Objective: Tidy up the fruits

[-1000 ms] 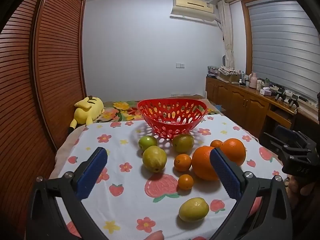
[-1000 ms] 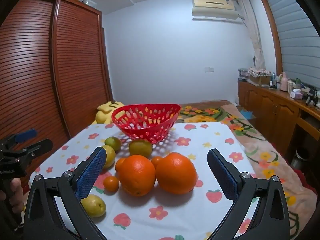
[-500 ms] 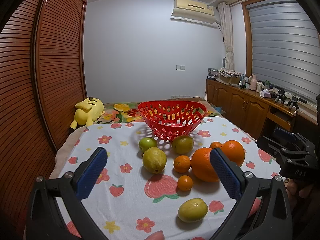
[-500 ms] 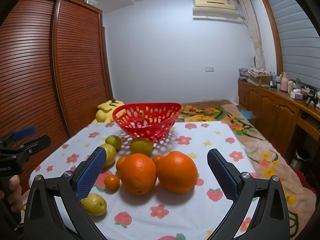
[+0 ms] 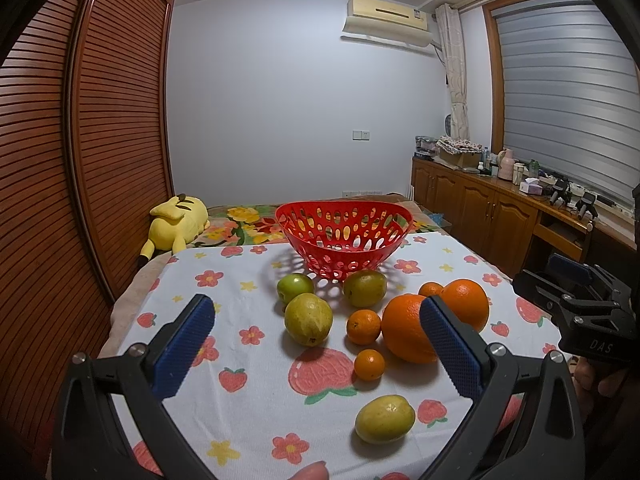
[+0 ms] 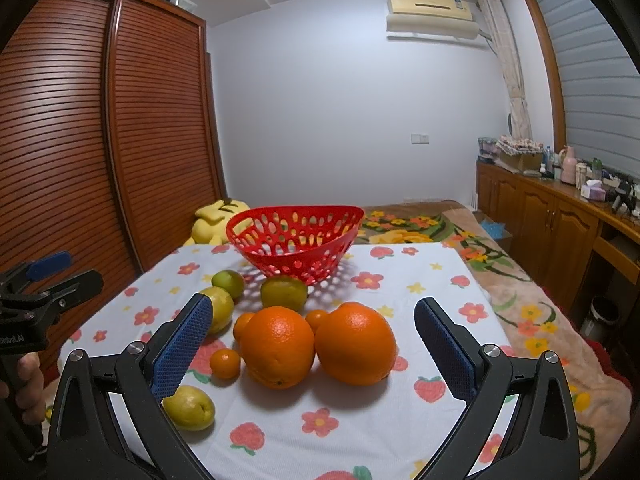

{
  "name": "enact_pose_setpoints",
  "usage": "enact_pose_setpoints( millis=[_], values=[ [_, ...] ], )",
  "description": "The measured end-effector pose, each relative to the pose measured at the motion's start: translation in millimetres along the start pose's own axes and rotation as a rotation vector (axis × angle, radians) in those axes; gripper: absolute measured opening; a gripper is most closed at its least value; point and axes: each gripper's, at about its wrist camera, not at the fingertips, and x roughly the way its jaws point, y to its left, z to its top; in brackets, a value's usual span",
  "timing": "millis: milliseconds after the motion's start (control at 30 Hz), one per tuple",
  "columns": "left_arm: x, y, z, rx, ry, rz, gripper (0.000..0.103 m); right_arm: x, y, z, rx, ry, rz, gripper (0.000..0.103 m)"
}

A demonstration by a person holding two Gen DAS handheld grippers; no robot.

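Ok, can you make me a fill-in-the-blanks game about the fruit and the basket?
1. The basket is colored ____.
2. The number of fruits inside the basket is ____.
3. The two biggest fruits, side by side, are ____.
4. Both the left gripper and right gripper are ____ and hold nothing.

Missing words: red; zero; oranges; open

Glossy perforated plastic basket (image 5: 344, 236), woven cloth tablecloth (image 5: 248, 400), dimpled-skin oranges (image 6: 278, 346), slatted wood wardrobe (image 5: 100, 140).

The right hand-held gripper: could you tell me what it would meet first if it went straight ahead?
Probably the two large oranges: the right hand-held gripper is open, with the left orange and right orange side by side between its fingers. Depth is unclear, and the red basket lies behind them.
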Motion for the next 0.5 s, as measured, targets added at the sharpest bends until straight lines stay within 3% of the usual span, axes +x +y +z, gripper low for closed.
enact_pose_setpoints(
  millis=[500],
  values=[
    [-0.8, -0.4, -1.2, 0.001, -0.002, 0.001, 0.103, -0.8, 1.2, 1.4, -0.001, -0.001, 0.002, 0.103]
  ],
)
